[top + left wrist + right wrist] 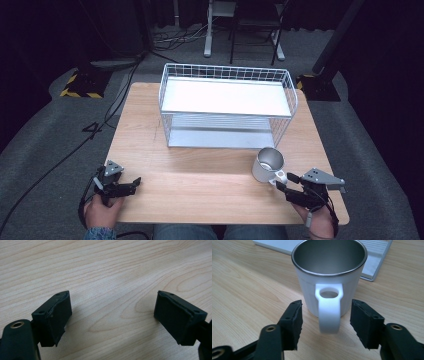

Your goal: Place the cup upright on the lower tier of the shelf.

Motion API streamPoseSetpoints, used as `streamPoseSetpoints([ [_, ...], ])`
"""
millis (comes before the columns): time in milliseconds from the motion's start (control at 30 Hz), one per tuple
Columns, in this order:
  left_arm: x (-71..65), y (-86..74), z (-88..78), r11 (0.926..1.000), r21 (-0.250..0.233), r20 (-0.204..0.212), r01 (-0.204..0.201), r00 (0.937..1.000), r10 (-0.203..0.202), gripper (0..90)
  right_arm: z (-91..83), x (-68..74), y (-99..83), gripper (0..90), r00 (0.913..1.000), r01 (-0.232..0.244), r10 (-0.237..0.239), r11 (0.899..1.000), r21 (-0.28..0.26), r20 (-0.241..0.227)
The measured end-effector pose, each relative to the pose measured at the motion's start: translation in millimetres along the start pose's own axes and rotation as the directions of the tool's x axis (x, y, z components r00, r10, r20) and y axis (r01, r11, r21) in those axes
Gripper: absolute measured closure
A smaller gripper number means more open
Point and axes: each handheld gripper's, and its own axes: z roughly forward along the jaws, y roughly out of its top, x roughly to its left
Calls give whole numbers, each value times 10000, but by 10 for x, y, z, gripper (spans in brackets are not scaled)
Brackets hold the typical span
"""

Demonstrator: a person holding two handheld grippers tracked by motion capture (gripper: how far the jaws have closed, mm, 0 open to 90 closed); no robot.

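Framing mug [329, 277] handle between spread jaws, right gripper [325, 322] poised at table's [200, 185] 5 o'clock; grasp not yet made. Next: likely close on handle. Left gripper [112, 315] wide, idle at 7 o'clock. Wire rack [227, 107] at 12.

High overhead view; 2 close jaw-level table [200, 185] views

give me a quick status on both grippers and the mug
Right gripper open, jaws either side of the mug handle, not clamped. Left gripper open over bare table. Mug upright before the wire rack. Nothing in the way.
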Motion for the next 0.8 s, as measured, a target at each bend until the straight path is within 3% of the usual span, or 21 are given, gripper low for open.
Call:
streamPoseSetpoints([
  [100, 0, 0, 0, 10000, 1, 1, 0, 10000, 0, 149, 39, -4, 26, 551, 10000, -7, 7, 9999, 165, 30],
  [433, 2, 1, 1, 10000, -5, -19, -23, 10000, 23, 149, 87, 9, 31, 694, 9999, 59, -65, 9990, 446, 139],
  [800, 2, 2, 1, 10000, -3, -19, -26, 10000, 25, 149, 79, 19, 19, 713, 9998, 122, -126, 9995, 281, 158],
])
